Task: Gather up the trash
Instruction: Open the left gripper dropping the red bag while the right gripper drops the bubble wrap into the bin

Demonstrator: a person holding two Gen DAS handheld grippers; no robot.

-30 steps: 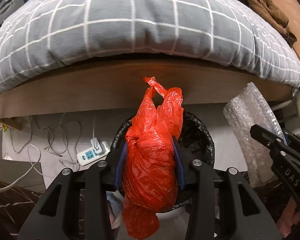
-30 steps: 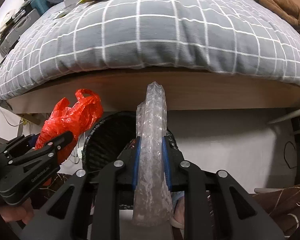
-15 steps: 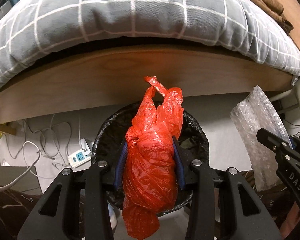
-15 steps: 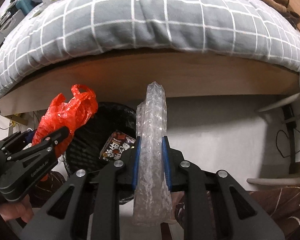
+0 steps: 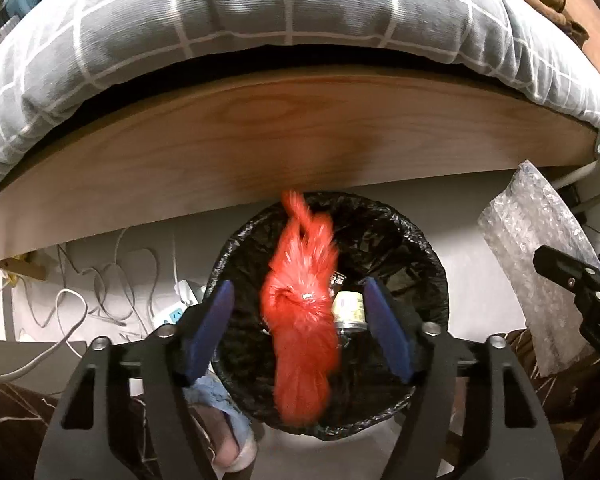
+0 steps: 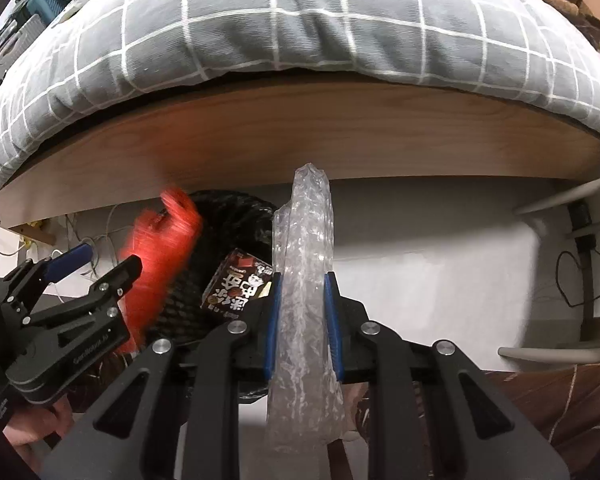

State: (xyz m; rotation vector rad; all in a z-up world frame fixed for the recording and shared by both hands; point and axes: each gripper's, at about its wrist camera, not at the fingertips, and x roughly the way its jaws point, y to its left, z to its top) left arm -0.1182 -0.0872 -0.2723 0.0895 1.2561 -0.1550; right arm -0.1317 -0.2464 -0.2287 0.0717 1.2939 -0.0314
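My left gripper (image 5: 298, 320) is open above a black-lined trash bin (image 5: 428, 264). A red plastic bag (image 5: 304, 320) is blurred between its spread blue pads (image 5: 208, 332), falling free into the bin. From the right wrist view the red bag (image 6: 156, 264) drops beside the left gripper (image 6: 100, 268) over the bin (image 6: 236, 216). My right gripper (image 6: 302, 328) is shut on a roll of clear bubble wrap (image 6: 304, 280), held upright to the right of the bin. The bubble wrap (image 5: 536, 264) also shows at the right in the left wrist view.
A dark snack packet (image 6: 236, 288) and a small can (image 5: 350, 308) lie inside the bin. The wooden bed frame (image 5: 260, 136) with a grey checked duvet (image 5: 260, 12) overhangs behind. A power strip and cables (image 5: 172, 312) lie on the floor at left.
My left gripper has opened and the red bag has slipped out, dropping toward the bin. Both grippers moved closer over the bin. The right gripper still holds the bubble wrap.
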